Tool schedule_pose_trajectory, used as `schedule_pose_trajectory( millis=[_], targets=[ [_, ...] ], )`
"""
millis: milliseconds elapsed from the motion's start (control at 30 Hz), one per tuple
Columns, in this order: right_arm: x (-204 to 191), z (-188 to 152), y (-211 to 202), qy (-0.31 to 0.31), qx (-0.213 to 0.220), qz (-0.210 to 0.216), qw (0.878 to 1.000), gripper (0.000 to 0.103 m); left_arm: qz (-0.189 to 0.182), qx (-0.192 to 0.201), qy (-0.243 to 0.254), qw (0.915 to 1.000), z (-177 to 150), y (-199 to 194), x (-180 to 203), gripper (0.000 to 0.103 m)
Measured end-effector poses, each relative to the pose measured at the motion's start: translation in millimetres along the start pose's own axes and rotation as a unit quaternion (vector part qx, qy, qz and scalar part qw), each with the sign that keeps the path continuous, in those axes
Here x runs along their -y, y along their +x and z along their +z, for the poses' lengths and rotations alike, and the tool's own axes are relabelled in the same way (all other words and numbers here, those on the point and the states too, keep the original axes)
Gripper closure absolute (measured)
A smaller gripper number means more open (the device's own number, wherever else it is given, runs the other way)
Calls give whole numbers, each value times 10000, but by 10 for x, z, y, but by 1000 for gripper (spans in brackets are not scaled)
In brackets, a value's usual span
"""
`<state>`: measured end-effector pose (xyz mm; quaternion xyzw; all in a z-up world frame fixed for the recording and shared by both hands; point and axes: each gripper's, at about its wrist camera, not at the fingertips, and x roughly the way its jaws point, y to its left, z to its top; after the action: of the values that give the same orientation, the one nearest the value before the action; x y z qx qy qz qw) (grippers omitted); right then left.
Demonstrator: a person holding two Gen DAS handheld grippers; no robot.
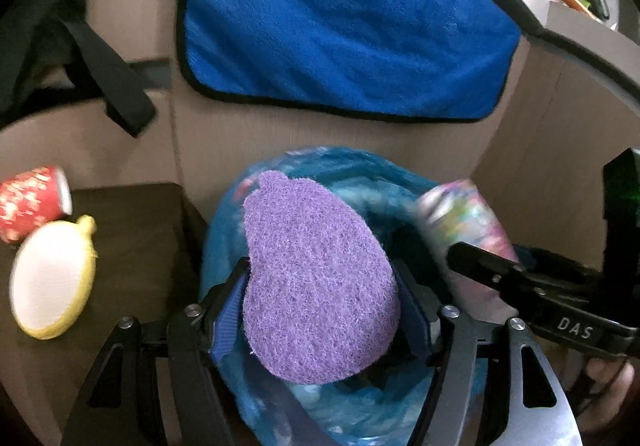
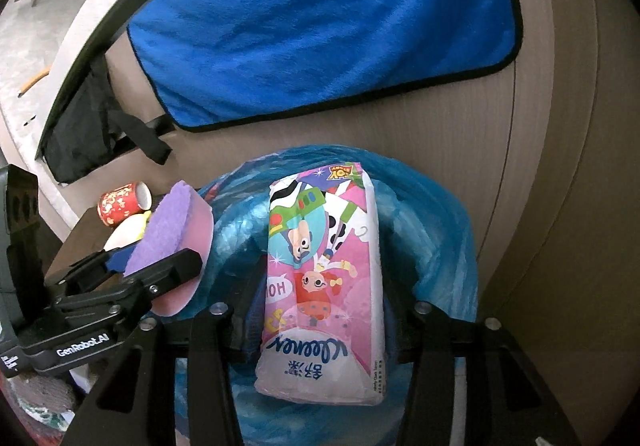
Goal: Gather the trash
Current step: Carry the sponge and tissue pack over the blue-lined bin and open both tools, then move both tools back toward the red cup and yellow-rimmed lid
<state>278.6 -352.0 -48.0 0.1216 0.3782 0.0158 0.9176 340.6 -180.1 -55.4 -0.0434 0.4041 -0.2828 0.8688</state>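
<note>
Left wrist view
Left gripper: pointed steeply down over the bin, jaws spread around the purple sponge; whether the blue pads still press its edges I cannot tell.
Purple sponge: pear-shaped scouring pad with a coarse fibrous face, standing between the jaws above the bin's mouth.
Bin liner: thin, crinkled blue plastic lining a round bin.
Right gripper: black finger reaching in from the right, beside the blurred tissue pack.
Tabletop: dark brown, left of the bin; on it a red patterned paper cup lying on its side and a white oval sponge with a yellow rim.
Blue towel: plush, black-edged, hanging on a beige panel behind.

Right wrist view
Right gripper: angled down over the same bin, jaws either side of the tissue pack; contact with the pack is hidden.
Tissue pack: soft glossy plastic, pink with cartoon print, rectangular, lengthwise between the jaws over the liner.
Left gripper: at left, with the purple sponge showing a pink foam backing.
</note>
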Motion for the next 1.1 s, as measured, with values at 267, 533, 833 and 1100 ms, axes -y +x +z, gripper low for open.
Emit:
schedule_pose_trajectory(
  millis=[267, 533, 833, 1100],
  targets=[
    [-7, 66, -165, 72, 217, -90, 9997, 40, -138, 238, -362, 9990, 126, -277, -245, 13],
    [-445, 86, -324, -281, 358, 184, 9988, 40, 887, 491, -795, 9917, 35, -838, -963, 5],
    [-1349, -14, -7, -1041, -16, 654, 9924, 40, 1253, 392, -1978, 9714, -292, -1077, -2175, 4],
    [-1742, -40, 286, -1295, -305, 758, 9882, 40, 469, 479, -2294, 9710, 39, -846, -2715, 18]
  ],
)
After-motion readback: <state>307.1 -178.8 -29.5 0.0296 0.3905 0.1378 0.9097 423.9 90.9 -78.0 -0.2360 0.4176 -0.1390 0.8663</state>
